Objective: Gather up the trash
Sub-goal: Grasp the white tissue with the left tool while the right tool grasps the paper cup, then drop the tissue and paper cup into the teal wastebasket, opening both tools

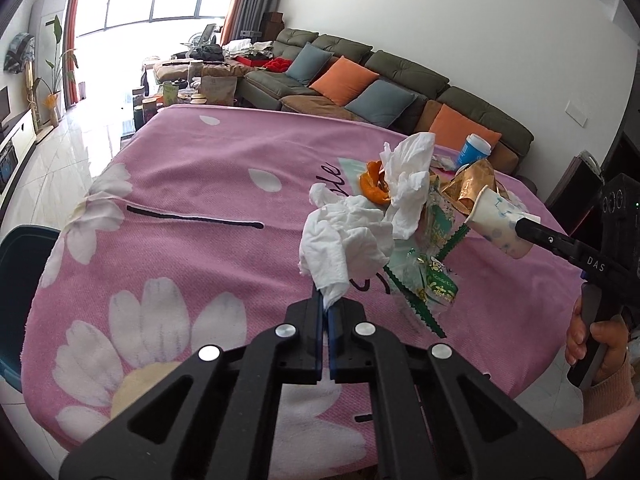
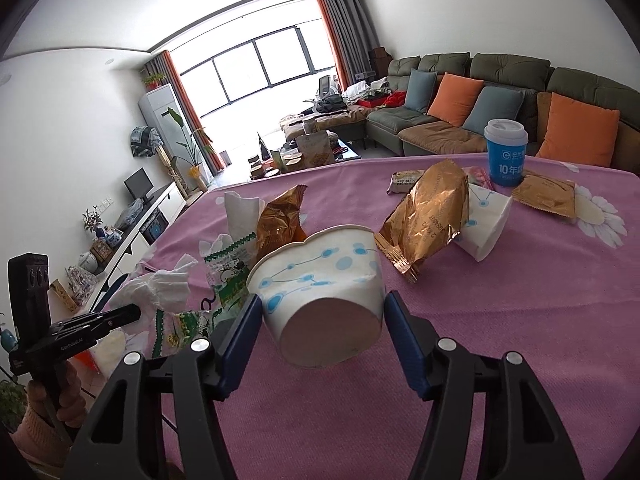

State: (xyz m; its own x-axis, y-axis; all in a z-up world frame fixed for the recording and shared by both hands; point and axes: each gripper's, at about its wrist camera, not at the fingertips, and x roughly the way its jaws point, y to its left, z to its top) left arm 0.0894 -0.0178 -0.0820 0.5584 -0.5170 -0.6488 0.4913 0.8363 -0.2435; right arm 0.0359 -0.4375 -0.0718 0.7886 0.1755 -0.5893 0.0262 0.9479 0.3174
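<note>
My left gripper (image 1: 327, 306) is shut on the lower tip of a crumpled white tissue (image 1: 344, 244), which stands up above the pink flowered tablecloth (image 1: 192, 168). A white paper cup with blue dots (image 2: 320, 292) lies on its side between the pads of my right gripper (image 2: 320, 316), rim dented and mouth turned away from me. The same cup (image 1: 496, 220) shows at the right of the left wrist view. Around it lie a second tissue (image 1: 408, 176), orange peel (image 1: 374, 188), green snack wrappers (image 1: 436, 280) and gold wrappers (image 2: 432, 216).
A second paper cup (image 2: 488, 220), a blue lidded cup (image 2: 506, 152) and a flat gold packet (image 2: 546, 196) lie at the table's far right. A dark bin (image 1: 20, 272) stands off the table's left edge. A sofa with cushions (image 1: 360, 80) lies beyond.
</note>
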